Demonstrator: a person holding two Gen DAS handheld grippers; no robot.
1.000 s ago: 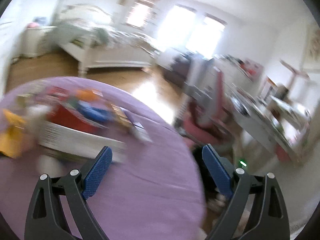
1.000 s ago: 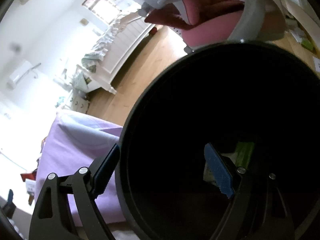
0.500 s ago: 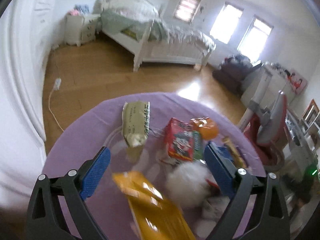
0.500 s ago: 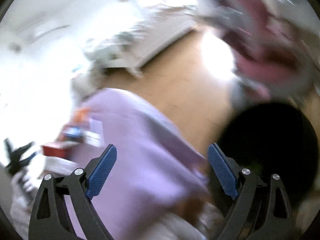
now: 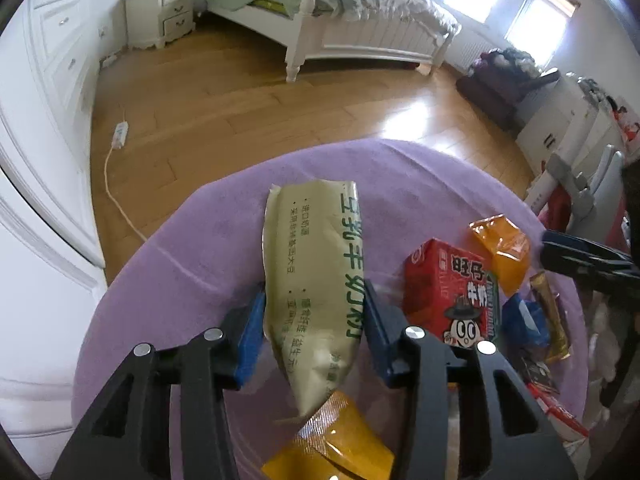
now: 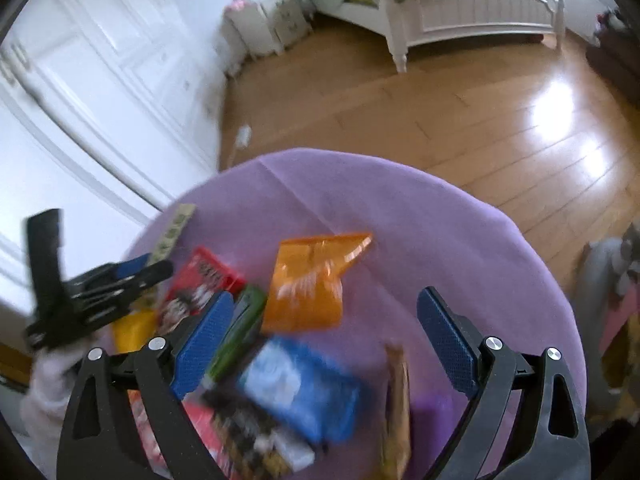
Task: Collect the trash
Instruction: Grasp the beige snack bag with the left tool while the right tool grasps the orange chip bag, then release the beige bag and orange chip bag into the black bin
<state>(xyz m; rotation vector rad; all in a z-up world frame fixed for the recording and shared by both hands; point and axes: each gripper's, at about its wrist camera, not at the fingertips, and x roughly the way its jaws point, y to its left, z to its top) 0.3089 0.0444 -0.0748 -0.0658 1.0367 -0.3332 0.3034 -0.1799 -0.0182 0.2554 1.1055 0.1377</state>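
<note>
A round table with a purple cloth (image 5: 208,240) holds several wrappers. My left gripper (image 5: 314,328) is shut on a pale green milk-powder pouch (image 5: 316,272), one pad on each side. Beside it lie a red carton (image 5: 444,284), an orange wrapper (image 5: 502,248) and a yellow packet (image 5: 332,448). My right gripper (image 6: 326,340) is open above the table, over the orange wrapper (image 6: 312,280), a blue packet (image 6: 300,388), a green packet (image 6: 240,328) and a brown stick sachet (image 6: 394,408). The left gripper (image 6: 120,276) also shows in the right wrist view.
Wooden floor (image 5: 240,92) surrounds the table. A white bed (image 5: 360,28) and nightstand (image 5: 160,12) stand at the back. White cabinet doors (image 6: 80,92) are to the left. A pink and grey chair (image 5: 580,196) is at the right.
My left gripper moved down and closed on the pale green pouch. My right gripper swung from the black bin to above the table's wrappers and stayed open.
</note>
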